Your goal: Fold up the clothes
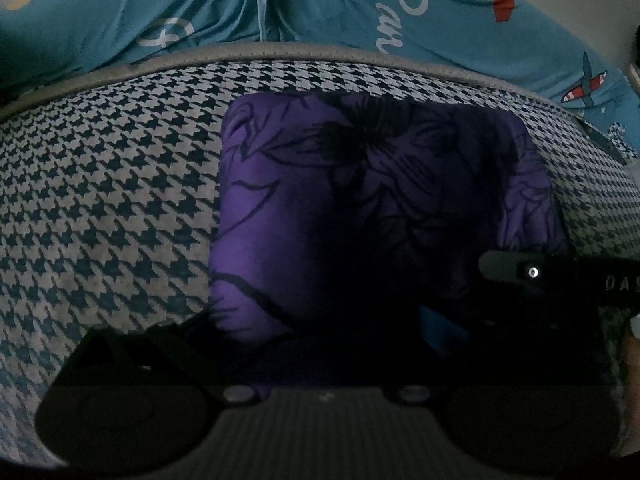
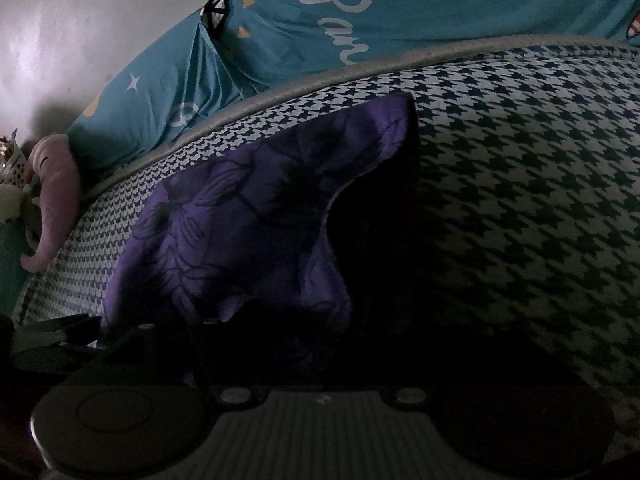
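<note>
Item: purple garment [image 1: 360, 200], floral line print in black; lies on a houndstooth mat [image 1: 100, 200], grey-bordered, spread over a teal printed sheet [image 1: 200, 12]; seen from the left wrist as a compact, roughly square bundle with rounded folded edges; seen from the right wrist with one upper corner pointing up toward the mat's border and a dark layer or shadow along its near right side, which of the two cannot be told.

Left gripper [image 1: 320, 344]: hangs low over the near edge of the bundle; fingers lost in shadow; whether apart or clamped cannot be told.

Right gripper [image 2: 320, 340]: close over the garment's near edge; dark in its own view; in the left view one finger [image 1: 516, 270] shows lying across the bundle's right side; jaws appear to stand apart, no cloth visibly pinched.

Progress, as judged: folding largely done, garment reduced to a small packet; left to do, apparently a final fold or smoothing, then release.

Also present: pink soft toy [image 2: 52, 200] at the sheet's edge.
</note>
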